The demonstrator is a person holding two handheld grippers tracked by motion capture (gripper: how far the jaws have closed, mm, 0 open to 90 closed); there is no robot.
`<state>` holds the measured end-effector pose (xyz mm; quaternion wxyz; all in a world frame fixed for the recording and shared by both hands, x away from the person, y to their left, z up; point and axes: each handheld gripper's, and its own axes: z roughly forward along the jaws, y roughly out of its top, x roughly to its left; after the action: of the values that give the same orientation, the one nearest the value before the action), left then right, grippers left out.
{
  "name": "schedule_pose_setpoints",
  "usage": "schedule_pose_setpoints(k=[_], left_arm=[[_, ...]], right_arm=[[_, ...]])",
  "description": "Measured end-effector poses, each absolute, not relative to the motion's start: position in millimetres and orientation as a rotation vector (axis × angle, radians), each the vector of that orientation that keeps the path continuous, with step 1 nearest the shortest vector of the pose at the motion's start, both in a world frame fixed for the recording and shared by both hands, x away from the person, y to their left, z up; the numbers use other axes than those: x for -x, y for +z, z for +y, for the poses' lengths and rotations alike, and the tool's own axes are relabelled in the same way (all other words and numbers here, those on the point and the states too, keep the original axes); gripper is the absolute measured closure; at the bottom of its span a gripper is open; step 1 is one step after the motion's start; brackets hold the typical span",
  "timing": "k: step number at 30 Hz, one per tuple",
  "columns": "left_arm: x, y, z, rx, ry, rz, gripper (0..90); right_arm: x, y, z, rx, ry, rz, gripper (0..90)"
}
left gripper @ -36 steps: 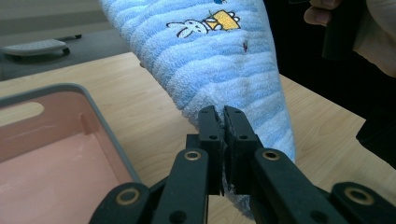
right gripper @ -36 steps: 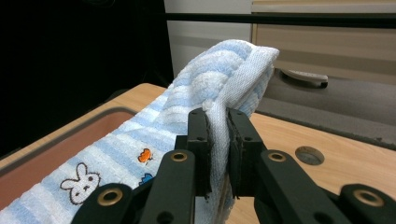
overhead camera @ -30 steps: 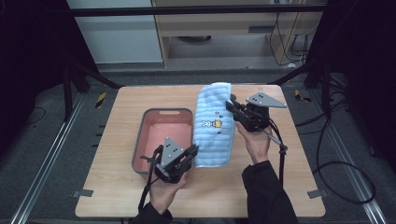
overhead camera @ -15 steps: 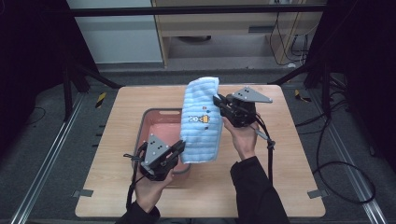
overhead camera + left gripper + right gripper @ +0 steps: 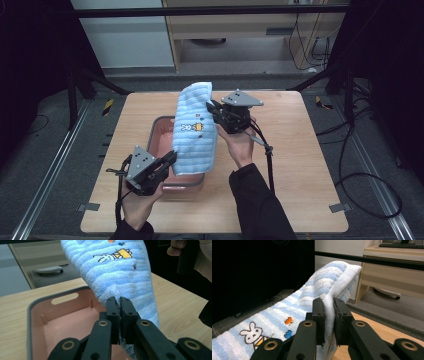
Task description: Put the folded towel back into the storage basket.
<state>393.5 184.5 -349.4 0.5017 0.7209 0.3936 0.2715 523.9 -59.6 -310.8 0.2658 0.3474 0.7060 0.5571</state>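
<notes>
**Q:** So where's the towel (image 5: pixel 195 127) at?

**Me:** It's up off the table (image 5: pixel 300 165), stretched between my two tools over the pink tub (image 5: pixel 159 131). My left gripper (image 5: pixel 172 157) is clamped tight on its corner at 6 o'clock; my right gripper (image 5: pixel 210 106) pinches the edge at 2 o'clock (bunny print faces up). Both sets of jaws are squeezed onto cloth.

**Q:** And the tub?

**Me:** Just below the towel, table's 9 o'clock side.

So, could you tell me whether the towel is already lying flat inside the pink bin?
No, the towel hangs in the air above the pink bin, pinched by both grippers.
</notes>
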Motion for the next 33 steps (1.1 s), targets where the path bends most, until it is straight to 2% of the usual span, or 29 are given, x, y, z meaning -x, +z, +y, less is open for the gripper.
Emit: schedule_pose_setpoints(k=[12,28,33], left_arm=[[-396,-360,217,-1.747,0.657,1.026,86.1],[-410,-389,213,-1.843,0.614,1.095,86.0],[-414,-397,214,-1.875,0.642,1.106,86.0]], right_arm=[[-537,-326,-22,-0.921,1.483,1.97,81.0],[-557,-372,-10,-1.005,1.435,2.035,80.9],[-563,-386,-7,-1.03,1.417,2.058,80.9]])
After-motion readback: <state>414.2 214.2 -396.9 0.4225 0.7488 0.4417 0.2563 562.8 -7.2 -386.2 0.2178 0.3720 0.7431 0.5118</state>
